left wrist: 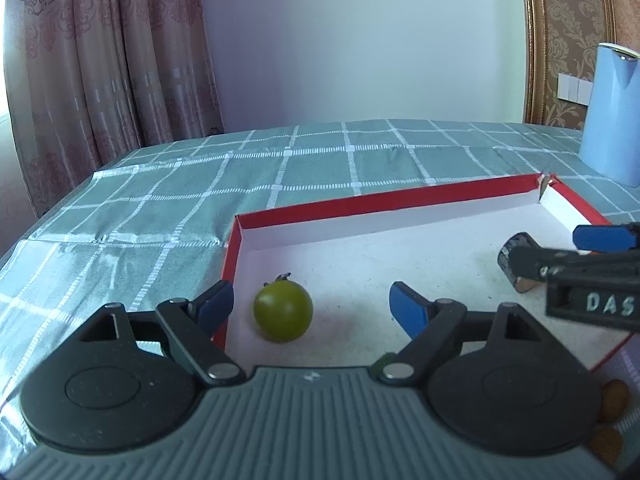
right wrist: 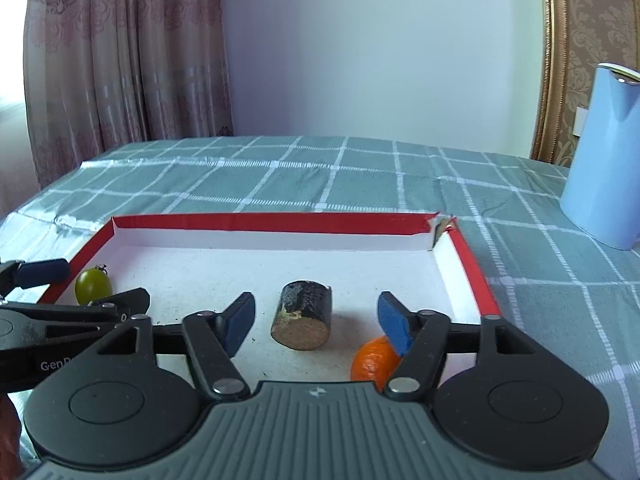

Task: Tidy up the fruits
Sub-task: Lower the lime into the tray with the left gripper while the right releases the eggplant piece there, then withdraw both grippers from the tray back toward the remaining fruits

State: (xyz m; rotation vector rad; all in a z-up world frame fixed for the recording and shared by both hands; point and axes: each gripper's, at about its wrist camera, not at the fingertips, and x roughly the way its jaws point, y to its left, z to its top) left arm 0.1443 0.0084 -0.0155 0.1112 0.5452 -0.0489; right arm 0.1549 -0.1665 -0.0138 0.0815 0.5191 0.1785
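Observation:
A shallow red-rimmed white tray (left wrist: 360,196) (right wrist: 272,222) lies on the checked cloth. A green round fruit (left wrist: 283,311) (right wrist: 93,286) sits in its left part. My left gripper (left wrist: 312,304) is open, its fingers either side of the green fruit, not touching it. A dark cut stub with a tan end (right wrist: 303,314) (left wrist: 514,260) lies in the tray's middle right. My right gripper (right wrist: 316,318) is open around that stub. A small orange fruit (right wrist: 374,360) lies by the right finger.
A light blue jug (left wrist: 612,116) (right wrist: 604,156) stands at the back right on the green checked tablecloth (left wrist: 160,216). Two brownish round things (left wrist: 614,400) lie outside the tray's near right corner. Curtains hang at the back left.

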